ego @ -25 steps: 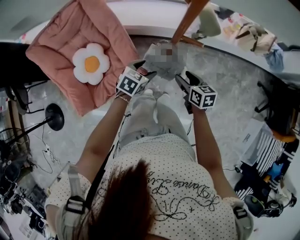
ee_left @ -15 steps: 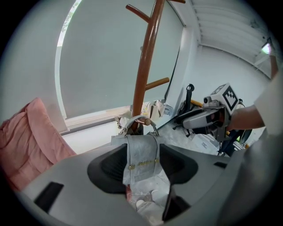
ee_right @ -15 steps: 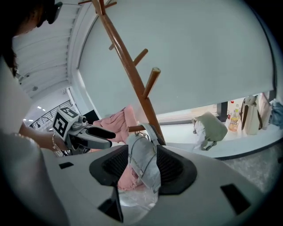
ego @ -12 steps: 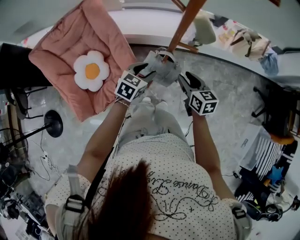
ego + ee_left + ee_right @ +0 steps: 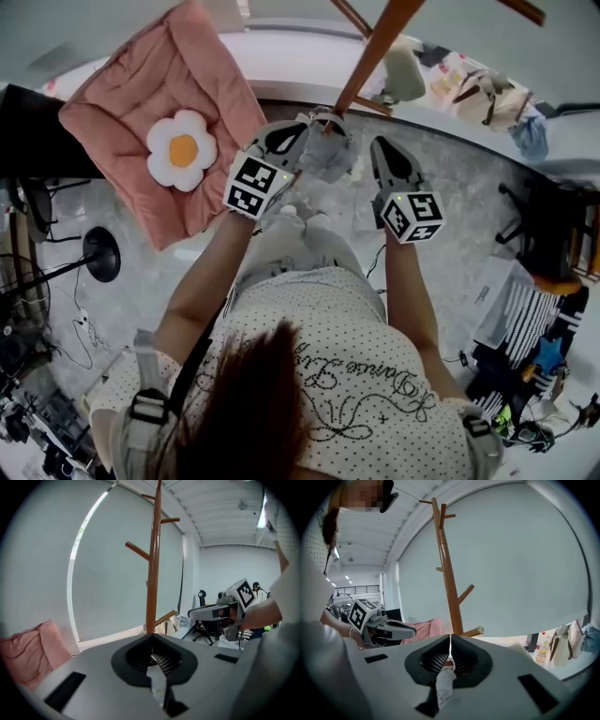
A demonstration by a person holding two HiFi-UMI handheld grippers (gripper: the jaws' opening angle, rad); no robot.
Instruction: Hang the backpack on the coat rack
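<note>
The small grey backpack hangs between my two grippers, just in front of the brown wooden coat rack. My left gripper has just been closing and is now shut on a strip of the backpack's grey fabric. My right gripper has also just been closing and pinches a grey fold of the backpack. In the left gripper view the coat rack rises straight ahead with its pegs above. The right gripper view shows the coat rack slightly left of centre.
A pink cushion with a white flower pillow lies at the left. Bags sit on the sill at the right. A black stand with cables is on the floor at the left, and clutter at the right.
Both grippers have risen and closed on the backpack. The backpack has come up off the floor, closer to the coat rack's pole.
</note>
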